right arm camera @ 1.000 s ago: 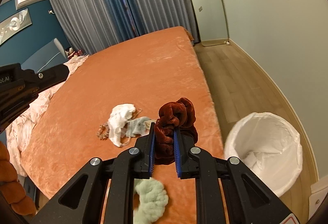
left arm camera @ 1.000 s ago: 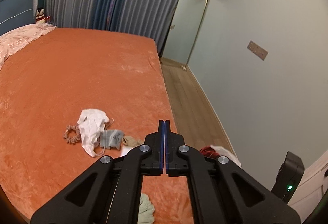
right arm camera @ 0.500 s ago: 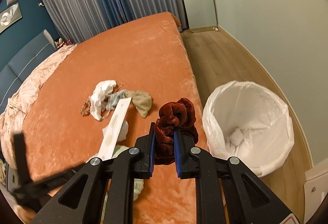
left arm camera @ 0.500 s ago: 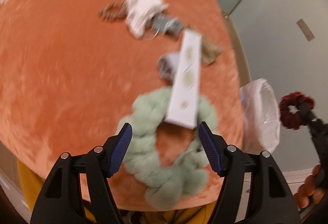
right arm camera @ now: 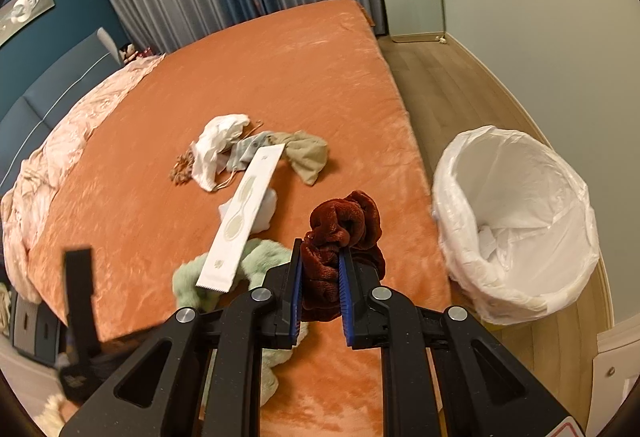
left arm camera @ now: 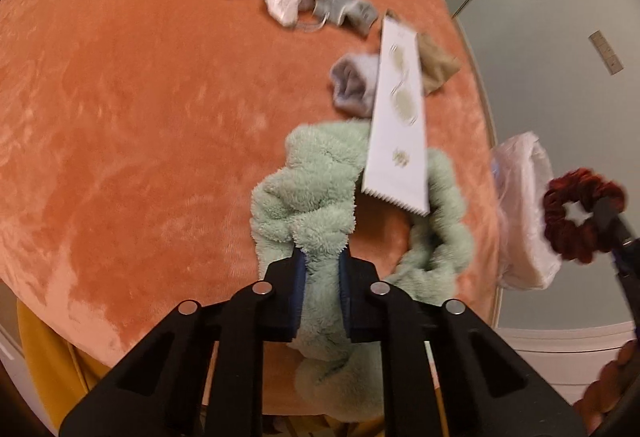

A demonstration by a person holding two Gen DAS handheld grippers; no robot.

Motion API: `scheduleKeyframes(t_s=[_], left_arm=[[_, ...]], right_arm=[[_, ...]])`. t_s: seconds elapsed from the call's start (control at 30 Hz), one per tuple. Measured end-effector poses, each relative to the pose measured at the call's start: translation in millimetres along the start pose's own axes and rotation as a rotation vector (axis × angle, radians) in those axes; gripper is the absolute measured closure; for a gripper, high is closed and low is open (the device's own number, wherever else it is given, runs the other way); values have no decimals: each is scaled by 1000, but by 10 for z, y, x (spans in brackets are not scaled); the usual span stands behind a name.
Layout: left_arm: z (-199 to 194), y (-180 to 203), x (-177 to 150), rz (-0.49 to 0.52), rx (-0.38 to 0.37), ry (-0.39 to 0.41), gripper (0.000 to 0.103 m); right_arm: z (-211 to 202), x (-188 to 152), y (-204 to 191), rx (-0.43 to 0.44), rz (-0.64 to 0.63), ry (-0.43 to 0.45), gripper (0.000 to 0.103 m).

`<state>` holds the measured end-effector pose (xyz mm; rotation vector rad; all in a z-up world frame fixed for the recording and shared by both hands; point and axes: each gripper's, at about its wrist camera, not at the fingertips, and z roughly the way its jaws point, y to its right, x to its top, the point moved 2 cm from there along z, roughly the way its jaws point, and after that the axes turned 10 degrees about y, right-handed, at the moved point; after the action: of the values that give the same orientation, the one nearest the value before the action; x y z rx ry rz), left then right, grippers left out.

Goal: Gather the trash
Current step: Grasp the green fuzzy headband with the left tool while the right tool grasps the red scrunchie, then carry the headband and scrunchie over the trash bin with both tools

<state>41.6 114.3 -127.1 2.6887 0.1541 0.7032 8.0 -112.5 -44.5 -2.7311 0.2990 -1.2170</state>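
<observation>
My left gripper [left arm camera: 322, 261] is shut on a fluffy mint-green scrunchie [left arm camera: 304, 193] lying at the near edge of the orange bed [left arm camera: 120, 97]. A long white paper packet [left arm camera: 398, 117] lies across the scrunchie. My right gripper [right arm camera: 320, 269] is shut on a dark red velvet scrunchie [right arm camera: 344, 225], held above the bed's edge, left of the white-lined trash bin [right arm camera: 516, 221]. The red scrunchie [left arm camera: 580, 213] and the bin [left arm camera: 524, 213] also show at the right of the left wrist view.
Further up the bed lie a white cloth [right arm camera: 218, 145], a grey-blue cloth [right arm camera: 248, 153], a beige cloth [right arm camera: 308, 157], a brown scrunchie [right arm camera: 182, 169] and a pale grey sock [left arm camera: 352, 85]. Wooden floor [right arm camera: 452, 93] runs between bed and wall. A pink blanket [right arm camera: 60, 145] lies at the left.
My left gripper swung down to the bed's near edge, opened, then shut on the green scrunchie. My right gripper carried the red scrunchie to the right, nearer the bin.
</observation>
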Motion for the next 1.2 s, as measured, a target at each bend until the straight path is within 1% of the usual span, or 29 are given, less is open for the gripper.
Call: scheduleKeyframes(t_s=[0.13,0.23,0.33,0.47,0.53,0.67,0.8,0.87,0.93,1.2], left_arm=[[-435,245,283,56,-50,113,91],[-782,519,526,99,-108,205,91],[-1095,818,773,153,-139,294,91],[-1409,1222,1060,205,-198,375,91],[-1501,1409,1159,223,-230,394,91],[-1583,1815,1271,259,-289,410,91],[-1523,2262,1256,306,-326,404,91],[-1451,2472,1226,324,-355,385,91],[-1378,2665,1180,344,-368,368,91],[-928,3344,928,396,-443,271,91]], right_arm=[[-26,47,-64,10,-8,13,88],[-67,139,-77,16,-4,33,88],[-129,241,-62,16,-2,59,88],[-236,409,1,13,9,101,88],[-304,515,69,9,21,126,88],[-429,696,271,-17,47,169,88],[-556,822,571,-56,82,203,88],[-628,877,760,-82,102,218,88],[-675,896,944,-109,121,226,88],[-764,815,1568,-195,201,228,88]])
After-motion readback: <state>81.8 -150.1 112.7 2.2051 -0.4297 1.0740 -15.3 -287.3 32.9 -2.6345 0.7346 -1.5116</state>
